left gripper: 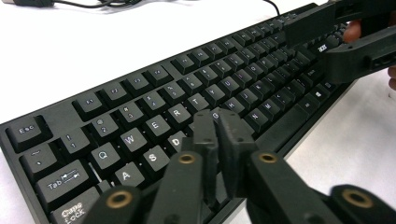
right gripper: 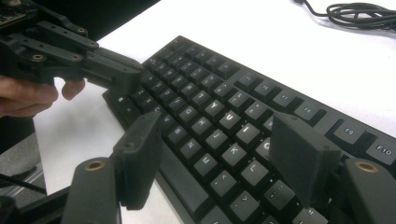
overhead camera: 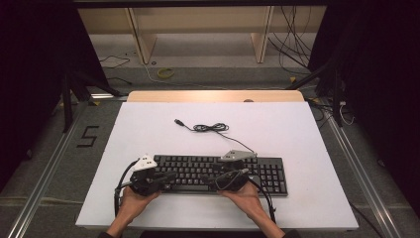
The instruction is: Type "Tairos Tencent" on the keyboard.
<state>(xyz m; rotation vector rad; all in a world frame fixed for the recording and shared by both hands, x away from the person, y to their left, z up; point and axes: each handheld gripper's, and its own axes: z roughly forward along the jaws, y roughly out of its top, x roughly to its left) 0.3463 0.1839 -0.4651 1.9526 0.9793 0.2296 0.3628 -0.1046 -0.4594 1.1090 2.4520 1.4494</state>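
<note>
A black keyboard point(overhead camera: 198, 166) lies near the front of the white table top, its cable point(overhead camera: 210, 128) coiled behind it and ending in a loose USB plug point(overhead camera: 178, 121). My left gripper point(overhead camera: 166, 177) hovers over the keyboard's left half with its jaws shut and nothing between them. In the left gripper view its tips point(left gripper: 217, 116) sit just above the letter keys point(left gripper: 154, 88) near F and G. My right gripper point(overhead camera: 237, 174) stands open over the middle-right keys. In the right gripper view its fingers point(right gripper: 217, 135) straddle the keys point(right gripper: 219, 93) without touching any.
The white table top point(overhead camera: 297, 139) has free room behind and to both sides of the keyboard. A wooden strip point(overhead camera: 213, 95) runs along its far edge. Wooden shelving and loose cables point(overhead camera: 297, 44) sit on the floor beyond. Metal rails flank the table.
</note>
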